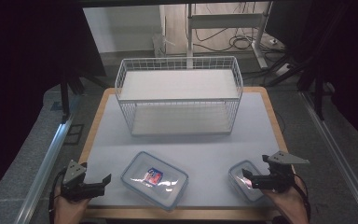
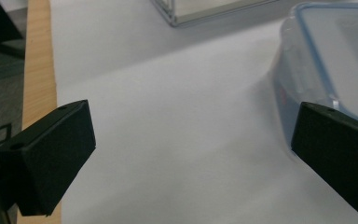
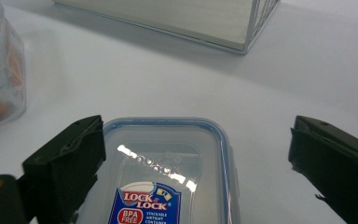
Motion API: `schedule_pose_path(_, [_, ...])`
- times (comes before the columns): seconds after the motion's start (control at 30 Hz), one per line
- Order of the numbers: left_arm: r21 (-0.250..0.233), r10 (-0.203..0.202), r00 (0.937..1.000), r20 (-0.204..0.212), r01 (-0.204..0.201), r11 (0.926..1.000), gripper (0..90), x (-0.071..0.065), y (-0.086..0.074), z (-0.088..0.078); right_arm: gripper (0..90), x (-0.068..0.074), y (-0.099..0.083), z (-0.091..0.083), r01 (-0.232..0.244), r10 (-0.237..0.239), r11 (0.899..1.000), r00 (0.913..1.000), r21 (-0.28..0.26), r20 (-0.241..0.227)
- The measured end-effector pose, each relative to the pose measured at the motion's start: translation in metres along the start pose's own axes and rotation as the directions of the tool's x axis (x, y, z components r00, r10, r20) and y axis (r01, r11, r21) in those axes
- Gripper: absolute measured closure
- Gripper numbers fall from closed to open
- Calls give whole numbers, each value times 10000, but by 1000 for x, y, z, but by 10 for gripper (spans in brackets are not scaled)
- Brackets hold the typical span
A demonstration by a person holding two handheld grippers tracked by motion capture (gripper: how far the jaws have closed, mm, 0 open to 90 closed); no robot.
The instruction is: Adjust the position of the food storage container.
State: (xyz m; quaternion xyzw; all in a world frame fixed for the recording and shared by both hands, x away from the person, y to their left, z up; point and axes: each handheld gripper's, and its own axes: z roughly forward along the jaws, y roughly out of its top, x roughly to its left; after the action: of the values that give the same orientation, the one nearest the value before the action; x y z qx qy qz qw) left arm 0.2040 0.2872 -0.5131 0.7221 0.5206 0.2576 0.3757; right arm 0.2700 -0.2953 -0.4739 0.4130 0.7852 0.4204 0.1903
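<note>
Your right claw hangs released over the small box, its jaws spread wide; in the right gripper view the clear lid with its blue seal sits between and just below them, nearer the left-hand jaw, and neither pad presses on it. Judge that box as light, hard plastic: stiff enough not to give, but smooth and glossy, so it may slip or skate on the surface if you pinch only the lid's rim. Better to drop the jaws past the lid and close across the narrow width on the side walls, centred so it does not twist. Whether it holds anything heavy I cannot tell through the glare. Your left claw is likewise released and holds nothing, with bare surface between its jaws; the large box lies just off its right-hand jaw, close but apart. That one looks too wide for a one-claw grip across its length, so take it by a short side or a corner. Farther ahead of both claws, well apart, stands the wire basket.
</note>
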Motion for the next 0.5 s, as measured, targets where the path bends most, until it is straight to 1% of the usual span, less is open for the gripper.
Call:
schedule_pose_path(0.03, [13,-1,9999,-128,1,10000,0,0,-1,2,56,0,0,0,-6,6,10000,10000,8,21])
schedule_pose_path(0.07, [13,-1,9999,-128,1,10000,0,0,-1,2,56,0,0,0,-6,6,10000,10000,8,21])
schedule_pose_path(0.1, [81,-153,9994,-317,156,9998,0,0,-3,5,75,0,0,0,17,-17,10000,10000,20,0])
schedule_pose_path(0.13, [81,-153,9994,-317,156,9998,0,0,-3,5,82,0,0,0,47,-47,10000,10000,47,5])
schedule_pose_path(0.17, [173,-385,9992,-97,387,9991,0,2,-5,7,91,0,0,0,78,-78,9999,10000,77,18])
schedule_pose_path(0.23, [186,-386,9992,-113,388,9991,0,3,-6,7,99,0,0,1,97,-97,9999,10000,107,-11])
schedule_pose_path(0.3, [361,-199,9996,-200,206,9991,0,2,-6,8,111,1,0,1,102,-102,9998,9999,176,-41])
schedule_pose_path(0.33, [407,-18,9996,-293,30,9992,0,0,-5,9,126,1,-1,2,155,-153,9996,9999,241,-65])
schedule_pose_path(0.37, [407,-18,9996,-293,30,9992,0,0,-5,9,126,1,-1,2,155,-153,9996,9999,241,-65])
schedule_pose_path(0.43, [458,43,9999,-105,-38,9989,0,-1,-6,12,128,1,-1,2,237,-233,9992,9997,317,-104])
schedule_pose_path(0.47, [566,150,9998,-112,-143,9983,2,-2,-6,14,135,1,-1,2,250,-246,9991,9996,337,-111])
schedule_pose_path(0.5, [566,150,9998,-112,-143,9983,2,-2,-6,14,135,1,-1,2,250,-246,9991,9996,337,-111])
